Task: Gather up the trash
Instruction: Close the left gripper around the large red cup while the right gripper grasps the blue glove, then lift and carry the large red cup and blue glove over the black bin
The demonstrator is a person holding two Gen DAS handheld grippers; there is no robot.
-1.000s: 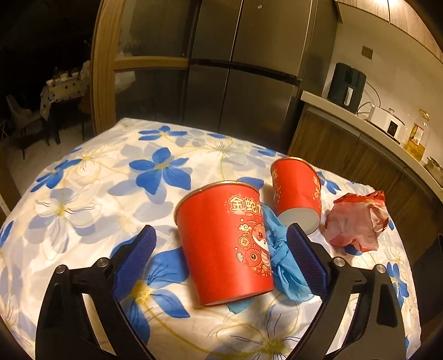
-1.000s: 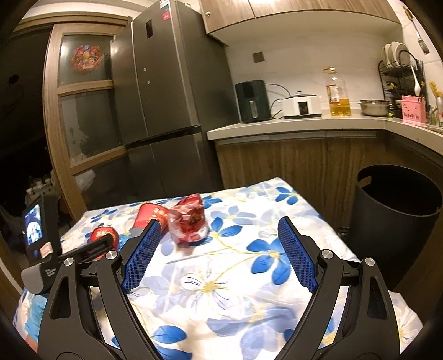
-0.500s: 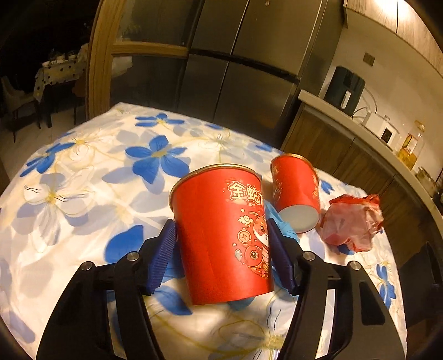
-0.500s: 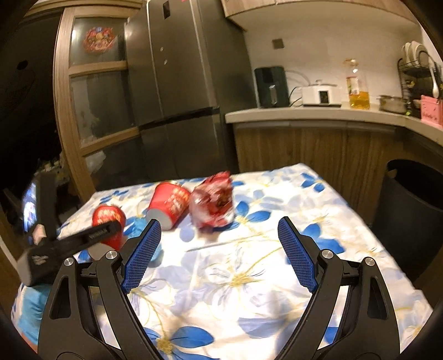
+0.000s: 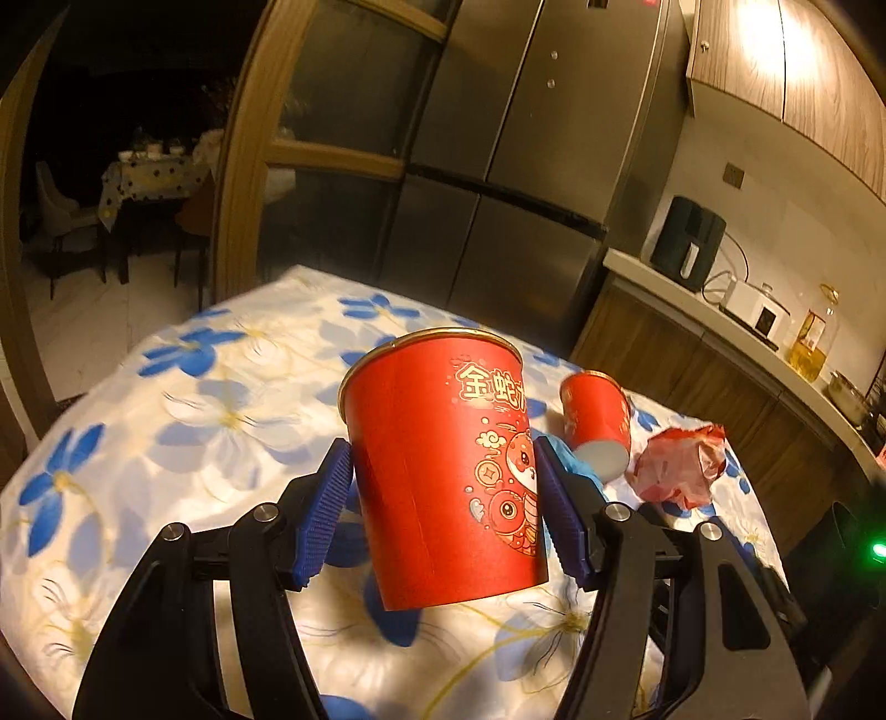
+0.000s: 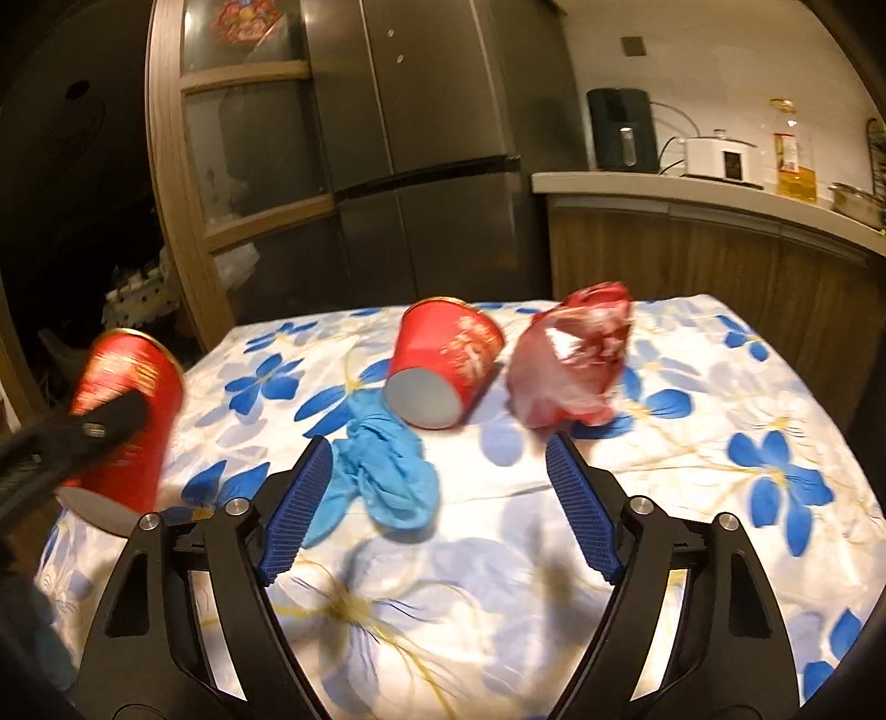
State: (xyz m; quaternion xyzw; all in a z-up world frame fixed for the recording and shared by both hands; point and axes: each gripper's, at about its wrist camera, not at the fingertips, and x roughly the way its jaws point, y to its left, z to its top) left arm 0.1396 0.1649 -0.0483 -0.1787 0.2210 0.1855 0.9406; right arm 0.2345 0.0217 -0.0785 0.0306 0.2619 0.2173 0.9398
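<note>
The left tool [image 5: 443,512] clamps a big red paper cup [image 5: 443,465] mid-wall, lifted at 9 o'clock of the table [image 6: 692,459]. It looks light and crushable, so squeeze gently. At centre lie limp blue gloves [image 6: 382,471], then a tipped smaller cup [image 6: 443,368] and a crinkly red bag [image 6: 573,354]; the right tool [image 6: 437,504] gapes wide.

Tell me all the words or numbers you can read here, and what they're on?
"金蛇": gold characters on the big red cup held in the left gripper; a third character is cut off.
Fallen red cup: gold print, too blurred.
Oil bottle label: too small.
Red door decoration: unreadable.
</note>
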